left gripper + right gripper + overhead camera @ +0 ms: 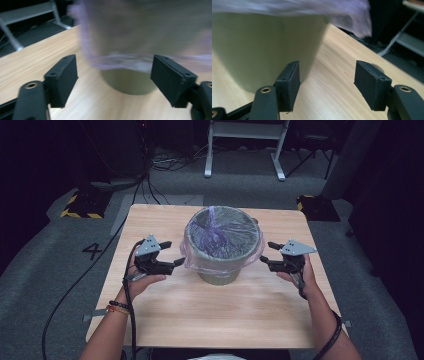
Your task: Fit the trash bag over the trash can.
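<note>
A grey-green bin [220, 272] stands at the middle of the wooden table [165, 320], lined with a translucent purple bag [221, 237] whose edge folds down over the rim. My left gripper [172, 254] is open just left of the bin, its jaws pointing at the bag's hanging edge [125, 62]. My right gripper [268, 254] is open just right of the bin, near the bin wall [262, 45] and the bag's overhang [352, 15]. Nothing sits between either pair of jaws.
Beyond the table's far edge are a white frame's legs [245, 150], floor cables [165, 162] and yellow-black striped bases [80, 205]. A cable [131, 320] trails from the left gripper along the forearm.
</note>
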{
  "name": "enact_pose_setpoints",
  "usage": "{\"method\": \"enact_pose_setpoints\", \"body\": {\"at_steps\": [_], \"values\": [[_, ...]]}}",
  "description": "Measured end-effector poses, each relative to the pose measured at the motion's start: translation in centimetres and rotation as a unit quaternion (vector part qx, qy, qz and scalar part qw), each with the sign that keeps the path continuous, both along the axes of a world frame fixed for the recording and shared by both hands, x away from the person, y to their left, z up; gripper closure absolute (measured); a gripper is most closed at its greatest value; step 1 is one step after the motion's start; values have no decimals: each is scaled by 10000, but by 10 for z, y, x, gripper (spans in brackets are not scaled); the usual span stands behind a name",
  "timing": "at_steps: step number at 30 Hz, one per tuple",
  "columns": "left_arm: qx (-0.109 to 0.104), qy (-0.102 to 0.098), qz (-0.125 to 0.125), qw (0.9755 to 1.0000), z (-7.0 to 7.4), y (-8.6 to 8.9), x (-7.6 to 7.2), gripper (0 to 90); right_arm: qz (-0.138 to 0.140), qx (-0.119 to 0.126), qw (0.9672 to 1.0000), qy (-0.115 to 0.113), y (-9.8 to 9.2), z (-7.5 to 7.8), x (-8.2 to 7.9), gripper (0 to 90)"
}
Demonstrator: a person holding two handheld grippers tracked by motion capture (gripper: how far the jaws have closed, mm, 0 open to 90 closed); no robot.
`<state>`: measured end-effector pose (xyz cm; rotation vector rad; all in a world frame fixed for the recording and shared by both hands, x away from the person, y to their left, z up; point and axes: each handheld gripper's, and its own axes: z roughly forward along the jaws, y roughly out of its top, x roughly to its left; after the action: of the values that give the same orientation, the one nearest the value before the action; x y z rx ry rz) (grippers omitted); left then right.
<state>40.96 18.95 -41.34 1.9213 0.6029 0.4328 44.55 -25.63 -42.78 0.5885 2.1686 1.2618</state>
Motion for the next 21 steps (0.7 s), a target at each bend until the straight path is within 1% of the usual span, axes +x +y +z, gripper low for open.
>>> {"method": "enact_pose_setpoints", "body": {"at_steps": [1, 2, 3, 4, 6, 7, 8, 9, 10, 11, 12, 13, 14, 16, 17, 19, 21], "values": [[93, -23, -120, 9999, 0, -7, -3, 189, 89, -19, 9999, -92, 3, 2, -4, 363], [224, -81, -182, 9995, 1, -14, -5, 194, 144, -16, 9998, -169, 7, 5, -8, 360], [306, -119, -247, 9992, 1, -19, -7, 197, 129, -45, 9996, -266, 10, 7, -10, 362], [343, -135, -311, 9988, 1, -24, -7, 221, 98, -54, 9994, -319, 13, 10, -11, 368], [497, -235, -287, 9981, 3, -31, -8, 361, 87, 10, 9988, -481, 17, 14, -12, 447], [528, -261, -307, 9978, 3, -33, -8, 418, 40, 18, 9986, -523, 17, 16, -11, 495], [567, -268, -350, 9974, 3, -35, -7, 533, 11, 21, 9985, -542, 18, 17, -11, 580], [594, -287, -322, 9973, 3, -36, -6, 631, 5, 25, 9984, -572, 18, 18, -10, 644], [611, -272, -337, 9972, 2, -36, -4, 679, -4, 33, 9983, -583, 17, 18, -10, 686], [627, -274, -351, 9970, 1, -37, -3, 764, -10, 50, 9982, -592, 16, 19, -10, 768], [650, -249, -334, 9970, -1, -37, -1, 844, 14, 85, 9981, -610, 15, 18, -11, 819], [655, -232, -339, 9970, -2, -37, 1, 889, 29, 117, 9979, -638, 15, 18, -11, 858], [639, -205, -357, 9971, -4, -36, 2, 899, 53, 136, 9977, -655, 14, 18, -12, 900], [743, -151, -336, 9966, -7, -36, 4, 900, 108, 158, 9982, -567, 14, 16, -12, 900], [761, -116, -319, 9965, -9, -35, 5, 900, 99, 126, 9985, -532, 14, 14, -11, 900], [789, -52, -265, 9965, -15, -34, 7, 900, 87, 177, 9989, -435, 12, 8, -9, 900], [799, 26, -271, 9964, -19, -32, 9, 900, 41, 174, 9992, -351, 9, 2, -9, 900]]}}
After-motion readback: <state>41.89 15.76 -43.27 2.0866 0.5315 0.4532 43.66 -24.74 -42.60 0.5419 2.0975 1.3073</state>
